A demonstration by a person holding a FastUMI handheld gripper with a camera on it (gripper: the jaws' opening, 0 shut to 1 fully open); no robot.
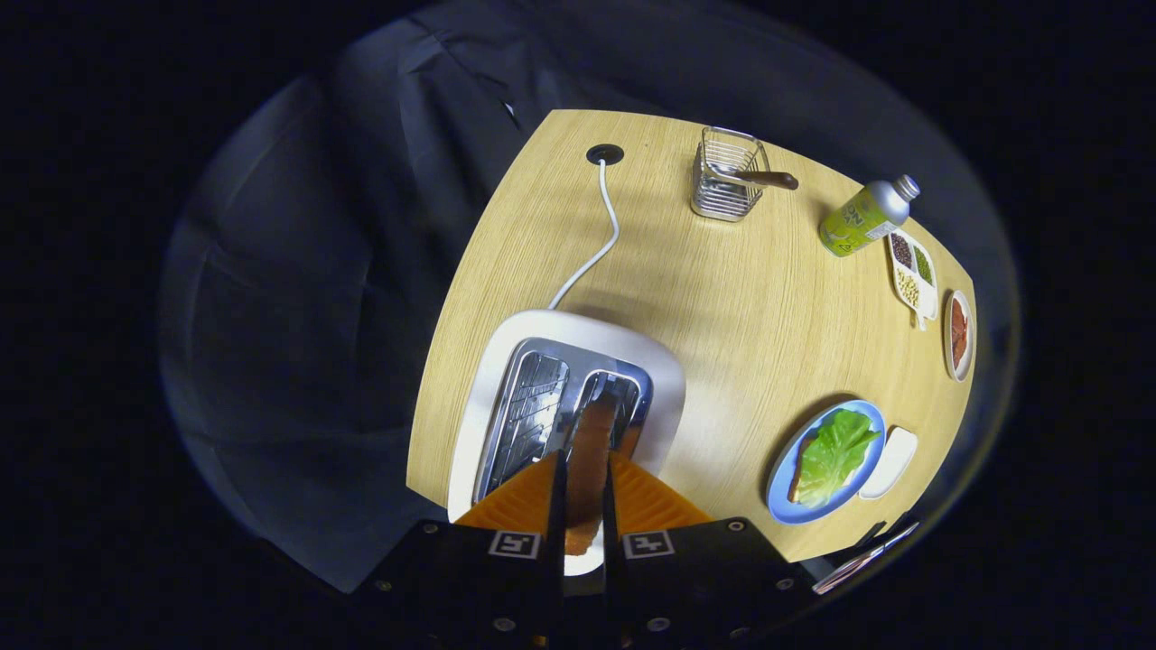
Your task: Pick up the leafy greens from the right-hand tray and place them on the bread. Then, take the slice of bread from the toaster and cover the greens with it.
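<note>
Pinching the toast slice above the toaster, the fingers should lift straight (greens already placed)

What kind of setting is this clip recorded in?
Likely a staged kitchen table in a booth: a toaster, a blue plate with leafy greens on bread, and a utensil rack. The gripper grips a toaster slice.

Matt wood-grain table, glossy metal toaster slots, wire metal basket, smooth plate
</note>
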